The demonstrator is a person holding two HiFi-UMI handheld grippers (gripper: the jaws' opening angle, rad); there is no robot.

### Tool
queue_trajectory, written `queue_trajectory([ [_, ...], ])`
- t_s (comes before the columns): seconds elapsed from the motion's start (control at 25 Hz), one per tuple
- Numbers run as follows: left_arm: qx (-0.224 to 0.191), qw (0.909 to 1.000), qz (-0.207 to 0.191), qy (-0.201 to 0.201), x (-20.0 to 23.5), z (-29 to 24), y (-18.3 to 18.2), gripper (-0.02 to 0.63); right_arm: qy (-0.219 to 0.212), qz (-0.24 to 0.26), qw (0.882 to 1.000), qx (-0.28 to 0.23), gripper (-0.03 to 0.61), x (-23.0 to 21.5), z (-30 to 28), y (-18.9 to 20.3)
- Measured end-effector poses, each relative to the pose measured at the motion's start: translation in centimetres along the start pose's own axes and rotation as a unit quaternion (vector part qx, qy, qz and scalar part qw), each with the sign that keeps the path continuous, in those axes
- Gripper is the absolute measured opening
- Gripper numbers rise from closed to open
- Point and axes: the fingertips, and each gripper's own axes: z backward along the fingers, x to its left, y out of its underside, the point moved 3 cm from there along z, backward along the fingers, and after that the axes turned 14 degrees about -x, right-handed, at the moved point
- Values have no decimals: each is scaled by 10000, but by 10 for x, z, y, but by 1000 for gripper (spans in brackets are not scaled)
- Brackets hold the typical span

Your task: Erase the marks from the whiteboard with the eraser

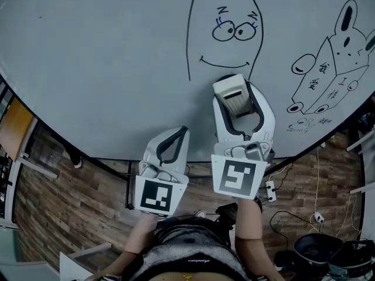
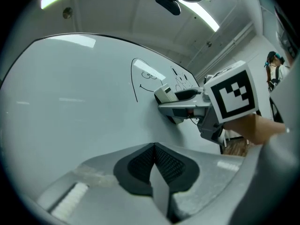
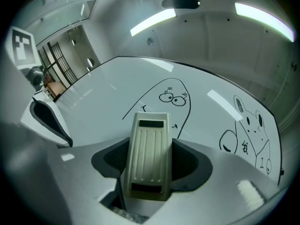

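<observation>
A large whiteboard (image 1: pixel 105 57) carries a black outline of a face with eyes and a smile (image 1: pixel 225 34) and a rabbit sketch with characters (image 1: pixel 331 69) at the right. My right gripper (image 1: pixel 237 93) is shut on a cream ribbed eraser (image 3: pixel 149 153), whose end is at the board just below the smile; I cannot tell if it touches. The right gripper view has the face drawing (image 3: pixel 173 97) straight ahead. My left gripper (image 1: pixel 180 134) is shut with nothing in it, low on the board's blank part, left of the right one. The left gripper view (image 2: pixel 153 165) shows the eraser (image 2: pixel 164 93) from the side.
The board's lower edge (image 1: pixel 111 163) runs just behind the grippers. Below it is wooden floor (image 1: pixel 64 198) with cables and a power strip (image 1: pixel 270 190) at the right, and dark round objects (image 1: pixel 319 250) in the lower right corner.
</observation>
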Motion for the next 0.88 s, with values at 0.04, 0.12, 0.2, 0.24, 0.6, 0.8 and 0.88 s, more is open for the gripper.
queue_trajectory([
  [0.04,-19,10000,-5,58,3,-2,-7,5,-31,27,10000,-31,264,-2,-7,-9],
  [0.12,-68,9998,-49,194,7,-8,-22,5,-85,89,9999,-116,264,-11,-19,-29],
  [0.2,-140,9995,-51,276,11,-18,-37,5,-135,248,9993,-260,264,-26,-32,-55],
  [0.24,-208,9993,-45,297,13,-23,-45,5,-173,397,9984,-373,264,-33,-40,-71],
  [0.6,-638,9969,15,466,13,-36,-94,5,-301,1146,9913,-571,261,-83,-102,-166],
  [0.8,-622,9974,53,356,22,-25,-89,5,-607,1210,9907,111,259,-80,-111,-168],
  [0.88,-527,9982,105,256,29,-21,-81,5,-593,1251,9903,136,258,-75,-108,-164],
])
